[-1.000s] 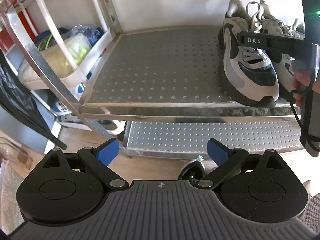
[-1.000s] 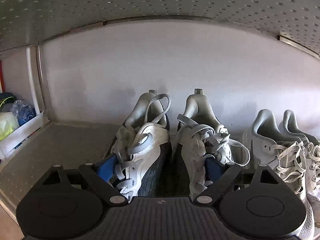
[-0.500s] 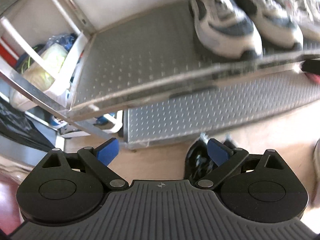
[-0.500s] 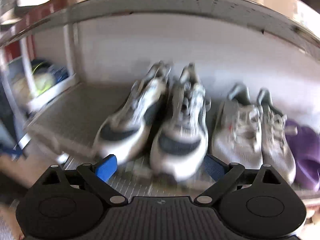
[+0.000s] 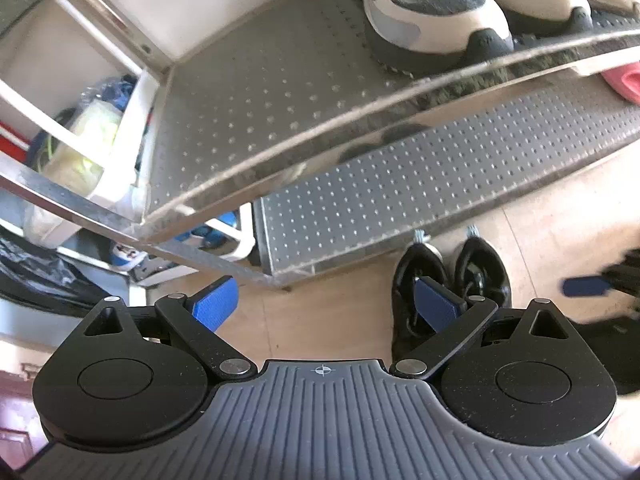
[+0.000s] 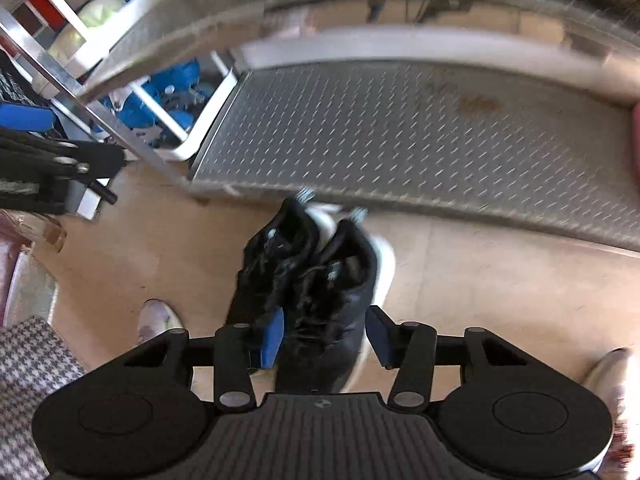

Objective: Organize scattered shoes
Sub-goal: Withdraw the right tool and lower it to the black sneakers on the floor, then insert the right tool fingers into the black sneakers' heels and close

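The left hand-held gripper [image 5: 324, 304] is spread wide, holding nothing. At its 1 o'clock, the pair of black lace-up shoes [image 6: 308, 276] stands on the tan floor [image 6: 500, 292] before the perforated metal rack [image 5: 400, 184]. The right hand-held gripper [image 6: 324, 338], also spread, hovers over them.

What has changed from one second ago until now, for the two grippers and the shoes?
The right gripper left the grey and white sneakers on the shelf, pulled out and came down over the black shoes on the floor, jaws open. The left gripper tilted down toward that pair too, open. The sneakers stay on the shelf; nothing is gripped.
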`<state>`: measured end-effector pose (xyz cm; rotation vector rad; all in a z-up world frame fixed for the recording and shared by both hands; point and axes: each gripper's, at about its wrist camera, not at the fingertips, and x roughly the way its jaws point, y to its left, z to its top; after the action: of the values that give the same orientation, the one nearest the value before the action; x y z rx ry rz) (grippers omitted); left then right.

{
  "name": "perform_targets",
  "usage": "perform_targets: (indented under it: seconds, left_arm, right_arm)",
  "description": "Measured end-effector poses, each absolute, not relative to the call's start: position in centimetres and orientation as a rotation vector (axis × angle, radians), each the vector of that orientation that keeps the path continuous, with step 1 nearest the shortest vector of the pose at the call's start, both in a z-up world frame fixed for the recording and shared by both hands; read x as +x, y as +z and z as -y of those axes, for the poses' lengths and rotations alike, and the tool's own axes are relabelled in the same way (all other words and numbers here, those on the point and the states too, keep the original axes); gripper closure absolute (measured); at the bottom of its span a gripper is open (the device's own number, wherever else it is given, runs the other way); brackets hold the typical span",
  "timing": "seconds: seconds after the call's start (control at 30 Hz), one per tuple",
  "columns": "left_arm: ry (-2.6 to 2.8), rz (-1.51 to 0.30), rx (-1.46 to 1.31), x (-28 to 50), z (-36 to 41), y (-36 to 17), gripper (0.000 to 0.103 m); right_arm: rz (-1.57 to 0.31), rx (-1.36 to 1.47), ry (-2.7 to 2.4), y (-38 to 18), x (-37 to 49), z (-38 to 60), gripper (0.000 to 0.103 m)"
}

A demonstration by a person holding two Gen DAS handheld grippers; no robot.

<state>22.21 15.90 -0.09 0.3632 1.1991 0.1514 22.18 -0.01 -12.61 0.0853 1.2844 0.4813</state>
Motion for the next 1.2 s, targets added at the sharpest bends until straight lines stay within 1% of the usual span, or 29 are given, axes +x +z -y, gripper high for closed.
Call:
perform_targets:
  seconds: [0.07,0.13,0.2,0.3,0.5,0.7,0.8,1.0,1.1,1.2]
  left_arm:
    - [0.133,-1.214,0.365,22.0,-16.0,-0.2,0.005]
    - [0.135,-1.223,0.371,21.7,-16.4,-0.3,0.005]
    - [0.155,-1.226,0.373,21.5,-16.9,-0.4,0.005]
    - [0.191,-1.231,0.36,21.4,-17.8,-0.5,0.005]
    - [0.199,-1.259,0.355,21.4,-18.6,-1.3,0.005]
    - [0.189,-1.254,0.374,21.4,-18.1,-1.3,0.005]
    - [0.181,-1.251,0.383,21.5,-17.8,-1.2,0.005]
    - [0.173,-1.245,0.394,22.0,-17.2,-1.2,0.005]
    - [0.159,-1.24,0.389,22.2,-16.6,-1.1,0.005]
    - [0.125,-1.22,0.39,22.2,-15.7,-0.9,0.005]
  right_arm:
    - [-1.323,0.114,0.471,-14.1,23.1,-1.2,0.05]
    - [-1.36,0.143,0.459,-15.5,24.1,-2.3,0.04]
    - [-1.382,0.163,0.44,-16.5,24.8,-2.7,0.038]
    - [-1.412,0.181,0.405,-18.6,26.3,-3.7,0.032]
    - [-1.472,0.223,0.337,-22.2,28.4,-5.1,0.031]
    - [-1.476,0.285,0.307,-23.7,29.2,-4.9,0.03]
    - [-1.478,0.354,0.28,-24.2,29.4,-4.4,0.027]
    - [-1.46,0.347,0.313,-22.8,28.6,-3.6,0.027]
    - [-1.451,0.322,0.311,-21.0,27.9,-2.6,0.026]
    - [-1.408,0.214,0.323,-18.0,26.6,-1.4,0.026]
